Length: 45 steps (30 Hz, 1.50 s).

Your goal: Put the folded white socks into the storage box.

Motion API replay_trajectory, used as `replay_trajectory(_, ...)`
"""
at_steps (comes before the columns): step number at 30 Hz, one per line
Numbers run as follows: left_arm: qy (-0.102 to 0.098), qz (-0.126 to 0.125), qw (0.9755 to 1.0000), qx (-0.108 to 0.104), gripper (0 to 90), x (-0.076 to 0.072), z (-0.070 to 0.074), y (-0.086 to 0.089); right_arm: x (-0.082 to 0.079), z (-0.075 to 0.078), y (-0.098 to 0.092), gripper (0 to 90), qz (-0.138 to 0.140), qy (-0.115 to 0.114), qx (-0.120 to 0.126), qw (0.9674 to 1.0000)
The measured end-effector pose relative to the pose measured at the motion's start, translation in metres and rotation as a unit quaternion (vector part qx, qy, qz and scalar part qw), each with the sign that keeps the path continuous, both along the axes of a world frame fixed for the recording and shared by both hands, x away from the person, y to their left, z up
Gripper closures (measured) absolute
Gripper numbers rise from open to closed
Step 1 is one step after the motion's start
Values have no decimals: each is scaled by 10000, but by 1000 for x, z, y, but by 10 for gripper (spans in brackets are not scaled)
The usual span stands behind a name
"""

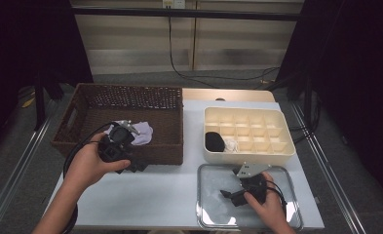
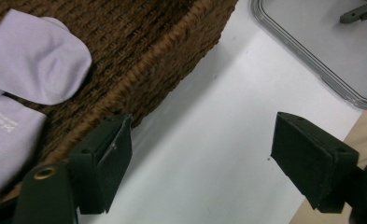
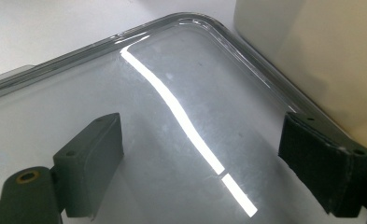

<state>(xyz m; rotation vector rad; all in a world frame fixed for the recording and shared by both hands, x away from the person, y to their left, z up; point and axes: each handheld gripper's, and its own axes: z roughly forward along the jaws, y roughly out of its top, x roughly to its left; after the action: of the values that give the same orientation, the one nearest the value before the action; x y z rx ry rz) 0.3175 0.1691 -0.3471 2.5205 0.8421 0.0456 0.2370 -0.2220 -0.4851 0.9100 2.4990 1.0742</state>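
A brown wicker basket (image 1: 82,105) stands at the left of the white table and holds pale lilac socks (image 1: 141,131). My left gripper (image 1: 133,165) hangs open at the basket's front wall; in the left gripper view its jaws straddle the basket's rim (image 2: 139,79), with a lilac sock (image 2: 36,56) inside and nothing between the jaws. My right gripper (image 1: 230,195) is open above a metal tray (image 1: 208,222) at the front right. The right gripper view has the tray's shiny bottom (image 3: 172,130) between the empty jaws.
A cream compartment box (image 1: 281,148) sits behind the tray, with a black rolled item (image 1: 214,141) and something white (image 1: 231,145) in its near-left cells. The box's wall (image 3: 312,51) stands right beside the tray's corner. Bare white tabletop (image 1: 164,190) lies between basket and tray.
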Motion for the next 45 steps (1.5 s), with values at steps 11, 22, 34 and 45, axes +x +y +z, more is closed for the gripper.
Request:
replay_trajectory(11, -2, 69, 9999, 137, 204, 14, 15, 5, 0, 0, 0, 130, 8, -7, -4, 10000)
replay_trajectory(22, -175, 296, 9993, 158, 208, 33, 15, 12, 0, 0, 0, 130, 7, -6, -2, 10000)
replay_trajectory(34, -226, 544, 9982, 76, 207, 53, 9, 18, 0, 0, 0, 130, 8, -6, -2, 10000)
replay_trajectory(45, -238, 831, 9962, 118, 210, 63, 3, 17, 0, 0, 0, 130, 2, 0, -1, 10000)
